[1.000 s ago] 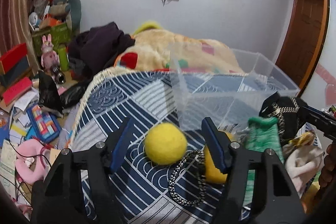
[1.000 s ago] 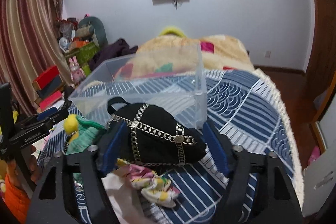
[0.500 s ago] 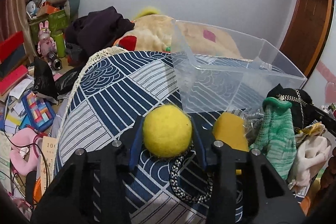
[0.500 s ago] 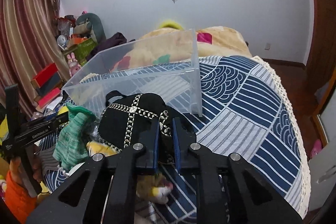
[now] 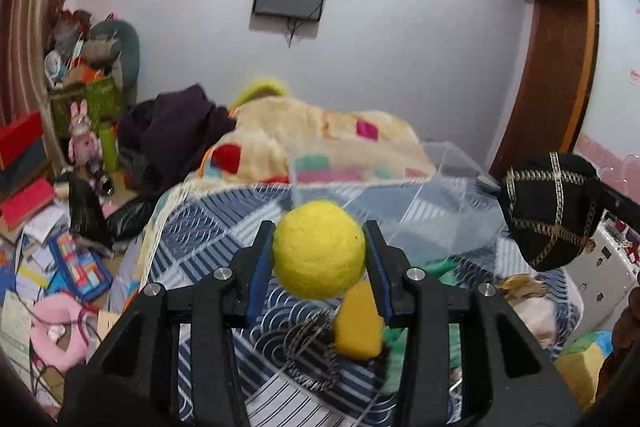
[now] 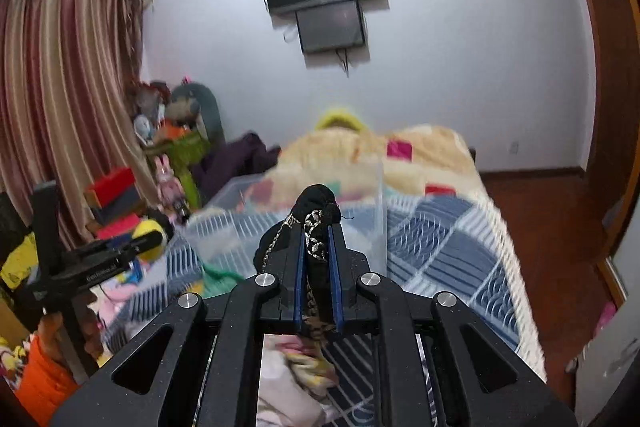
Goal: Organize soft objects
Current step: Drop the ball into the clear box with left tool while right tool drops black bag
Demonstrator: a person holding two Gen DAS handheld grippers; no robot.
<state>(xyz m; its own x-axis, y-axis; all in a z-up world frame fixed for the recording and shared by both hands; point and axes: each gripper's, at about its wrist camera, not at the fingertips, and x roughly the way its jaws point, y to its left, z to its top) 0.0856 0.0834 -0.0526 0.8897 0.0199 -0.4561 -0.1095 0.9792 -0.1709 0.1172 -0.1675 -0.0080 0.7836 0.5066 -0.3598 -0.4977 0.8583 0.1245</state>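
Observation:
My left gripper [image 5: 319, 253] is shut on a yellow felt ball [image 5: 319, 249] and holds it above the blue patterned bedspread [image 5: 208, 239]. My right gripper [image 6: 317, 243] is shut on a black pouch with gold chain trim [image 6: 316, 215], lifted off the bed; the pouch also shows in the left wrist view [image 5: 548, 211]. The clear plastic bin [image 5: 400, 203] stands on the bed behind both and also shows in the right wrist view [image 6: 280, 211]. The left gripper with the ball shows at the left of the right wrist view [image 6: 150, 235].
An orange-yellow soft wedge [image 5: 358, 323], a black-and-white cord [image 5: 312, 359], a green knit item [image 6: 220, 275] and pale cloths [image 6: 296, 371] lie on the bed in front. A beige blanket [image 5: 312, 135] fills the bed's far end. Clutter covers the floor at left [image 5: 60, 267].
Both grippers have lifted their loads off the bed: the left raised the yellow ball, the right raised the black pouch. The views now look more level toward the far wall.

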